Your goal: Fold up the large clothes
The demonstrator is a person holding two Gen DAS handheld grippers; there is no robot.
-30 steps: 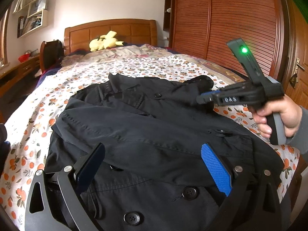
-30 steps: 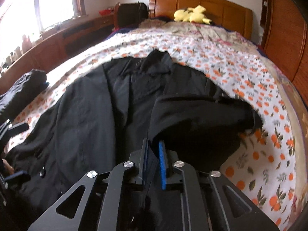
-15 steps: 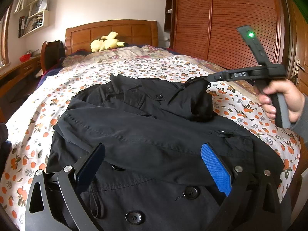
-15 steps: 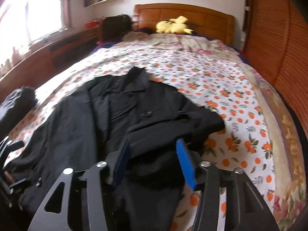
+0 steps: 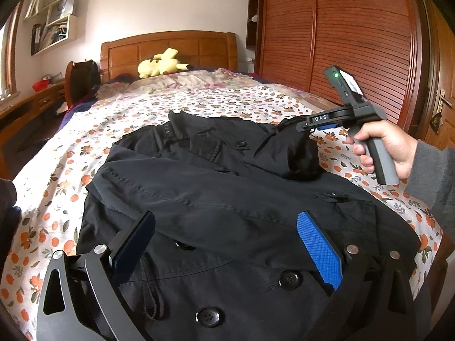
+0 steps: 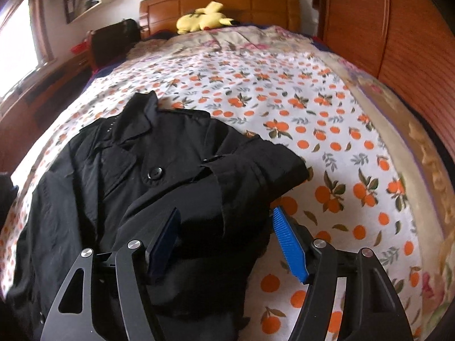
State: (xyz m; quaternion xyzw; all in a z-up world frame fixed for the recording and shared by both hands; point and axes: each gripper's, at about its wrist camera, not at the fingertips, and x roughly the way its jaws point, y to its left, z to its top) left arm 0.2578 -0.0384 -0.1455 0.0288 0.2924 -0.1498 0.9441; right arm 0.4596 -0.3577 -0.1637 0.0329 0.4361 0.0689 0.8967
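A black buttoned coat lies front up on the bed, collar toward the headboard; it also shows in the right wrist view. One sleeve is folded across its body, and the right sleeve lies bunched over the right shoulder. My left gripper is open, just above the coat's lower front. My right gripper is open, its fingers either side of the sleeve's cloth. In the left wrist view the right gripper hovers over the bunched sleeve.
The bed has an orange-print sheet. A yellow plush toy lies by the wooden headboard. A wooden wardrobe runs along the right side. A desk and dark chair stand at the left.
My right gripper was shut on the sleeve, carried it up toward the collar, then opened and let it drop. The left gripper has stayed still and open.
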